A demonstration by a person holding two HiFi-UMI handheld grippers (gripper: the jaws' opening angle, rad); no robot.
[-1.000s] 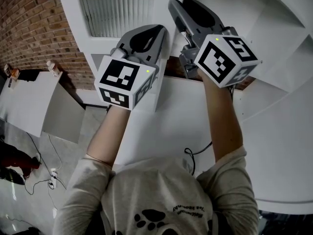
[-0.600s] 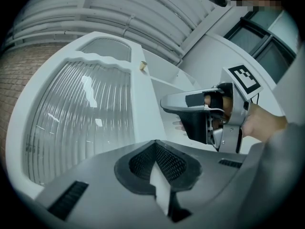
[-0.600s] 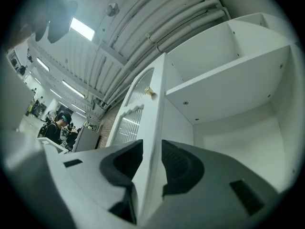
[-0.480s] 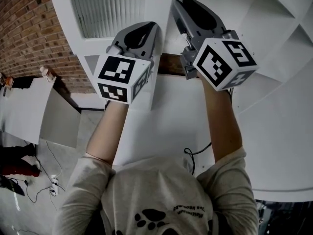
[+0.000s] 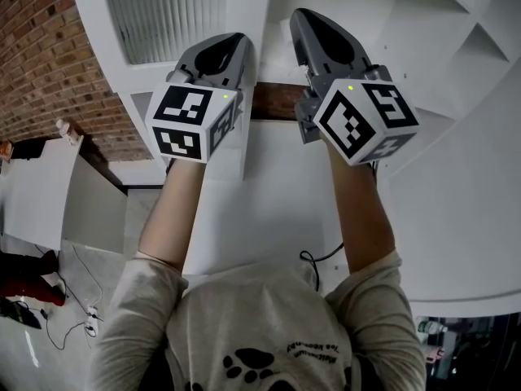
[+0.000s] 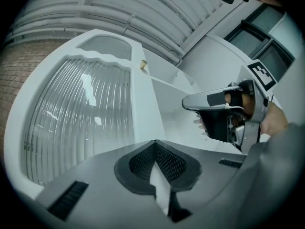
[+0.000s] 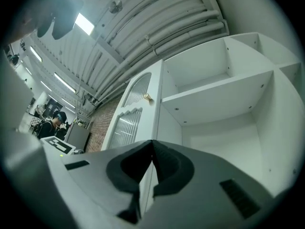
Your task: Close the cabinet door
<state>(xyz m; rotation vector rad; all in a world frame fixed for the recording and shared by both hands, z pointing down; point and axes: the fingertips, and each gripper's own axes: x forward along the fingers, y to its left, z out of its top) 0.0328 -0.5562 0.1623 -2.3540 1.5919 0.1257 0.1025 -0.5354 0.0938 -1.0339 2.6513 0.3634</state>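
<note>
We find the left gripper [image 6: 155, 143] and right gripper [image 7: 152, 142] both closed empty, the right one's jaws having just closed, seemingly poised as blunt pushers against the cabinet door [image 6: 141, 104].

The head camera sits above the person and looks steeply down, close over the left gripper [image 5: 221, 47] and right gripper [image 5: 316, 23], onto the white cabinet [image 5: 456, 177]. Each gripper camera rides just behind its own jaws and tilts upward. The left one faces the ribbed-glass cabinet door [image 6: 81, 123] at close range. The right one faces the open shelves [image 7: 214, 97] and the ceiling. Both gripper views share the door's free edge and its small knob [image 6: 143, 64], and the left also takes in the right gripper.
</note>
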